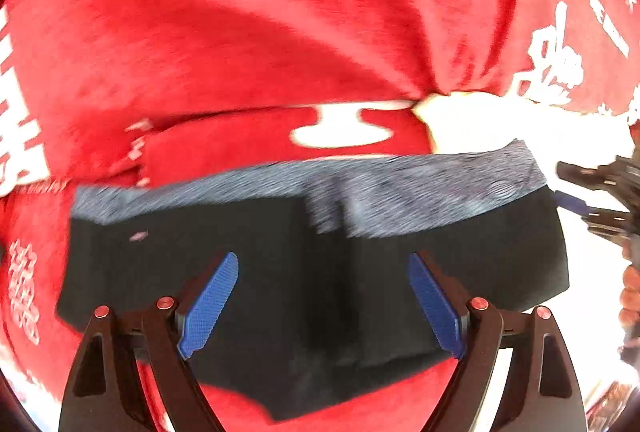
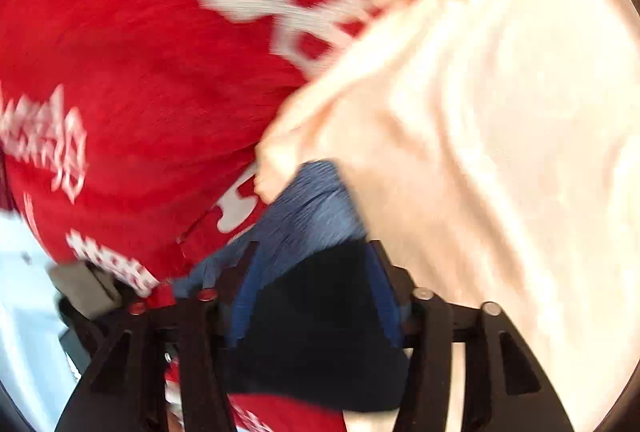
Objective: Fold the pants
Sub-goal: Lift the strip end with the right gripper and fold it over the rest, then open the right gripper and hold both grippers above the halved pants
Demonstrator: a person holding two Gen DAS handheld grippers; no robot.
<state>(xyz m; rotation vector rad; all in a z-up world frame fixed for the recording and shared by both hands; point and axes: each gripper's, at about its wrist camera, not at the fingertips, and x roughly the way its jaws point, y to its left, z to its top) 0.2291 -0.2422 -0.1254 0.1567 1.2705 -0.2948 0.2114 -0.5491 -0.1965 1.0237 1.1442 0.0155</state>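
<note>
white characters on red cloth (image 1: 248, 43), blurred, unreadable

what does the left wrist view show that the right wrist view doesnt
Only the left wrist view shows the whole folded black pants with their grey waistband, the open left gripper above them, and the right gripper at their right edge. Only the right wrist view shows the wide spread of cream fabric and, up close, dark cloth between the right gripper's fingers. Both show the pants and the red patterned cloth under them.
</note>
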